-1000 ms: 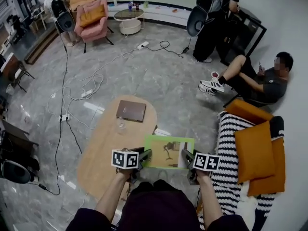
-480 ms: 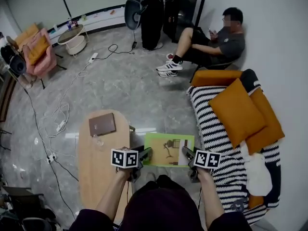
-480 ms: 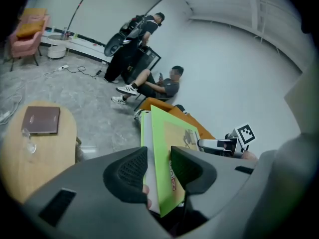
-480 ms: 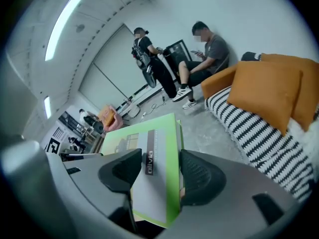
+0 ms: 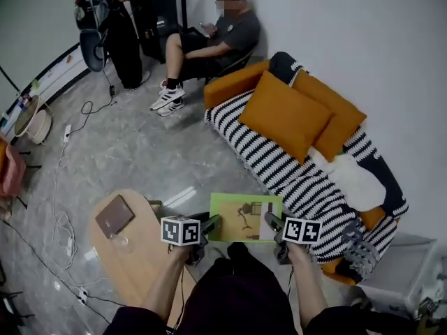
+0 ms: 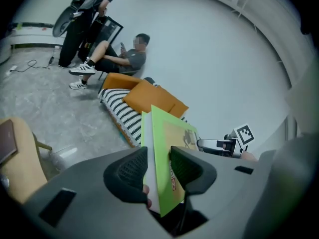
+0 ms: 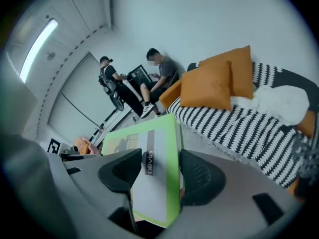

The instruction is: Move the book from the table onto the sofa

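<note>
Jaws of the left gripper (image 6: pixel 158 164) clenched on the left edge of the green book (image 5: pixel 246 218); right gripper (image 7: pixel 160 172) jaws clenched on its right edge. Book is held roughly flat in the air between the two, off the tabletop (image 5: pixel 143 253), near the striped sofa (image 5: pixel 279 166) but not on it. Orange cushions (image 5: pixel 283 114) lean on the sofa back. Brown notebook (image 5: pixel 115 216) lies on the tabletop. Seated person (image 5: pixel 227 33) past the sofa's far end.

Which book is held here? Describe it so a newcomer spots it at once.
Find the black-and-white striped sofa at right. Left of its near end, the left claw and right claw hold a thin book between them. It is bright green, unlike the brown book on the wooden table.
</note>
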A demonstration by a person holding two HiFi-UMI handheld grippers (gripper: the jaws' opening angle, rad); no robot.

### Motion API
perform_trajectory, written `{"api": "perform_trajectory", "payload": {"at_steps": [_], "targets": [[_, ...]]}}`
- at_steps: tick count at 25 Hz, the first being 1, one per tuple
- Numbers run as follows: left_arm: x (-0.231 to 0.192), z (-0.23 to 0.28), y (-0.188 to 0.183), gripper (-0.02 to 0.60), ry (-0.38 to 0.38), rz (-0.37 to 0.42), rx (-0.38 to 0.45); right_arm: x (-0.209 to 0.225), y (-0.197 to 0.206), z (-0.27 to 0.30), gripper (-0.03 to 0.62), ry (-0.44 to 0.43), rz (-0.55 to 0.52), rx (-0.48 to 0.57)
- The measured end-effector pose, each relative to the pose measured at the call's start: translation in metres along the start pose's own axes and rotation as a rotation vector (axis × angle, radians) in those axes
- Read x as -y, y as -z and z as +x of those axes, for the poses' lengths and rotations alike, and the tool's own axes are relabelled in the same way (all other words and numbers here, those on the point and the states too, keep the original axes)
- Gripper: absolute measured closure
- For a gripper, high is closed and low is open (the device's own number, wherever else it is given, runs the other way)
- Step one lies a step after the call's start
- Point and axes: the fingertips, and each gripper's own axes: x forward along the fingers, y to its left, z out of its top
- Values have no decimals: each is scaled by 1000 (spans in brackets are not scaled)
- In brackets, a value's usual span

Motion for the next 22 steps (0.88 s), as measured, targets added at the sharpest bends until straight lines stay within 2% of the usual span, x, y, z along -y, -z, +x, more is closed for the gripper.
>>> {"api": "perform_trajectory", "payload": {"at_steps": [10,16,22], "targets": [[94,101,12,425,149,199,-197,113,25,-83,326,130,244,181],[140,155,18,425,188,274,-266,170,26,-116,326,170,322,246],[183,210,23,425,203,315,-312,229,18,-141,326,186,370,278]]}}
